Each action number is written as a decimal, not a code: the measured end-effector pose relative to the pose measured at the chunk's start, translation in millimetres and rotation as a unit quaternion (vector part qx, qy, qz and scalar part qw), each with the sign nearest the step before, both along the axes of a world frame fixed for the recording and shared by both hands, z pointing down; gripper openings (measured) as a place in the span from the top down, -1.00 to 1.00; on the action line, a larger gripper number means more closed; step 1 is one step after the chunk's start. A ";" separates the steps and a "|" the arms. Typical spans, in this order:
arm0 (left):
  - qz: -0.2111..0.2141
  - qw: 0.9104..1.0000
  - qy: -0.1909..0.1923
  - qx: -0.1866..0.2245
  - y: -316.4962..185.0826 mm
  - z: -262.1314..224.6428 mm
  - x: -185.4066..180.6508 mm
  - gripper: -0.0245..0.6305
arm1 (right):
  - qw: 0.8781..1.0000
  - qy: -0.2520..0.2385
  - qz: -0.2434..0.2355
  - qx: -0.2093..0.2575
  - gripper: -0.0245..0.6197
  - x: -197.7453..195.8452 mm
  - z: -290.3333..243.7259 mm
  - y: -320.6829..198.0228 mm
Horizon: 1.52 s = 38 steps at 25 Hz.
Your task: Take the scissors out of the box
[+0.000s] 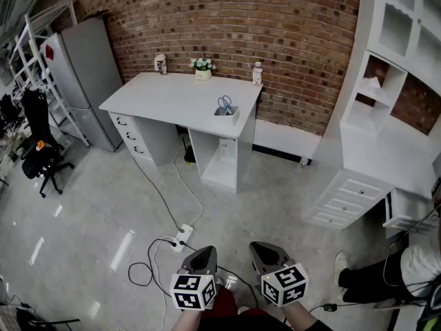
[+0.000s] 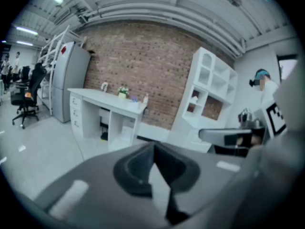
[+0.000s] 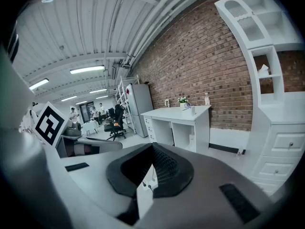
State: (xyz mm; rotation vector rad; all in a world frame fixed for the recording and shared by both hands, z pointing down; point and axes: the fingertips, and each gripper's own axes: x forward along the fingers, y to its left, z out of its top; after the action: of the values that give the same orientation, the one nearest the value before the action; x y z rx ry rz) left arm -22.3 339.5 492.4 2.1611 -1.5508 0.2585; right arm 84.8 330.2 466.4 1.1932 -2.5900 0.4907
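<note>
Left gripper (image 1: 202,254) and right gripper (image 1: 266,251): jaws closed, empty, well apart from scissors (image 1: 224,103) standing in box (image 1: 227,114) on desk (image 1: 165,96).

Blue-handled scissors (image 1: 224,103), handles up, standing in small white box (image 1: 227,114), near front edge of desk (image 1: 165,96)

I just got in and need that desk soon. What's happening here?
A person stands on the floor well back from the desk, holding a gripper in each hand. The left gripper and the right gripper are both shut and empty, and point toward the desk. The blue-handled scissors stand in the box near the desk's front edge, untouched. Taking them out has not yet begun.
</note>
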 end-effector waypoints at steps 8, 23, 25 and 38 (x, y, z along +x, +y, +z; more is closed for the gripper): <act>-0.001 1.000 -0.001 -0.003 -40.9 3.8 -26.4 0.92 | 1.000 0.000 -0.011 -0.002 0.90 -30.0 2.4 -40.1; 0.020 1.000 0.008 -0.014 -100.3 5.8 -80.6 0.92 | 0.999 -0.016 -0.027 -0.017 0.90 -101.1 3.6 -99.4; 0.020 1.000 0.008 -0.015 -104.3 6.1 -85.9 0.92 | 0.999 -0.014 -0.027 -0.019 0.90 -107.0 3.6 -104.0; 0.011 1.000 0.010 -0.006 -127.8 0.7 -111.3 0.92 | 1.000 0.006 -0.007 -0.018 0.90 -115.3 2.0 -130.0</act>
State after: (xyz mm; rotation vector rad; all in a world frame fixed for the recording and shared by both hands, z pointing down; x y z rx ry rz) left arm -133.6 211.7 493.2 2.1668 -1.5112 0.2513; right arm -30.5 200.2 468.4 1.1622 -2.5665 0.5229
